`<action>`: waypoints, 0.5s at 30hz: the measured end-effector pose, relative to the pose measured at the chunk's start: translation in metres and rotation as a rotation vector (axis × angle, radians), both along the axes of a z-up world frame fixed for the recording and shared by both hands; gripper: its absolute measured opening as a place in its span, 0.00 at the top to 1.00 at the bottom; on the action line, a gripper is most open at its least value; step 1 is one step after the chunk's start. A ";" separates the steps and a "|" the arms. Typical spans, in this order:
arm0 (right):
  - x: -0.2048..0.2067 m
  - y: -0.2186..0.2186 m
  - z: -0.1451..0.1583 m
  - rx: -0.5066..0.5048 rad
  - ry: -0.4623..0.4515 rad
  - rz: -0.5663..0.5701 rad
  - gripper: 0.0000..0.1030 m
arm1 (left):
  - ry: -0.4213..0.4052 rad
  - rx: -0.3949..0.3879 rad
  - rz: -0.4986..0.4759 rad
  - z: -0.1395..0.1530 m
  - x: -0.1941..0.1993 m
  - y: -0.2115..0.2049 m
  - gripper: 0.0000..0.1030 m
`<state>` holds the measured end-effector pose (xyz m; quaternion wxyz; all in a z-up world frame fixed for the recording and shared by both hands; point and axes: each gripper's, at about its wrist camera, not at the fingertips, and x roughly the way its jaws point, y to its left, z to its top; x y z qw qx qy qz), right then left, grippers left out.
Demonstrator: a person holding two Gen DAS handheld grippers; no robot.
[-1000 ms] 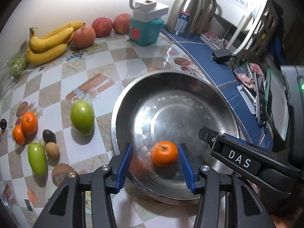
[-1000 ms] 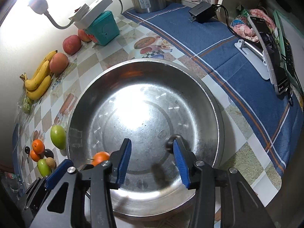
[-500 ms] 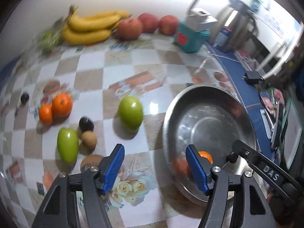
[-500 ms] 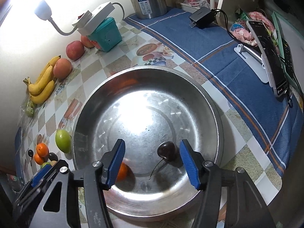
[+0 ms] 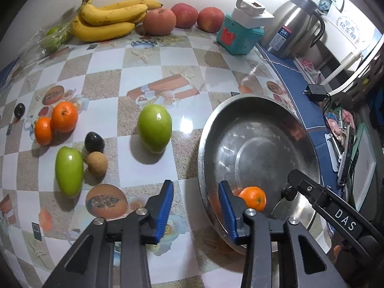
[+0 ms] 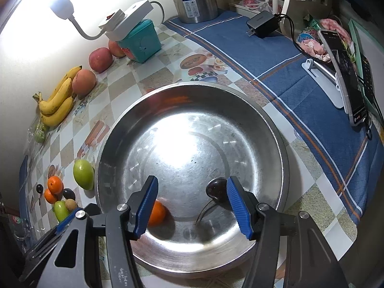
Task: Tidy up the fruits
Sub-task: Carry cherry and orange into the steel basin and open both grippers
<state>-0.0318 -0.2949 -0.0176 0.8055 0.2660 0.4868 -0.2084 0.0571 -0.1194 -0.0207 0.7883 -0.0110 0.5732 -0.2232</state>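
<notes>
Left wrist view: glossy green mango (image 5: 69,171), matte brown longan (image 5: 97,166) and a larger green fruit (image 5: 155,127) wait on the slick checkered desk (image 5: 103,81). My left hand-held gripper (image 5: 195,206), empty, has just been narrowing beside the steel basin (image 5: 242,110), where a dimpled tangerine (image 5: 252,198) sits. My right hand-held gripper (image 6: 192,206) stands half open, a smooth cherry (image 6: 216,189) loose beside one pad. Next, I judge, comes reaching left.

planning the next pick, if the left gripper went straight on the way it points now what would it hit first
Probably the checkered tablecloth, just left of the steel basin's rim. The open left gripper holds nothing; the large green fruit lies further on. Depth is unclear.
</notes>
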 end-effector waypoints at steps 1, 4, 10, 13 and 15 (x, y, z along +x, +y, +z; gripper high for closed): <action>0.000 0.001 0.000 -0.001 0.000 0.003 0.41 | 0.006 -0.002 0.001 -0.002 0.000 0.000 0.64; 0.001 0.001 0.000 -0.002 0.000 0.008 0.41 | 0.032 -0.011 0.011 -0.009 0.002 0.001 0.65; 0.001 0.001 0.000 -0.001 0.005 0.009 0.41 | 0.083 -0.058 0.021 -0.021 0.007 0.002 0.80; 0.001 0.001 0.000 0.000 0.004 0.010 0.41 | 0.103 -0.095 0.018 -0.022 0.008 0.001 0.89; 0.001 0.001 0.000 0.000 0.005 0.011 0.41 | 0.093 -0.092 0.014 -0.021 0.010 -0.002 0.90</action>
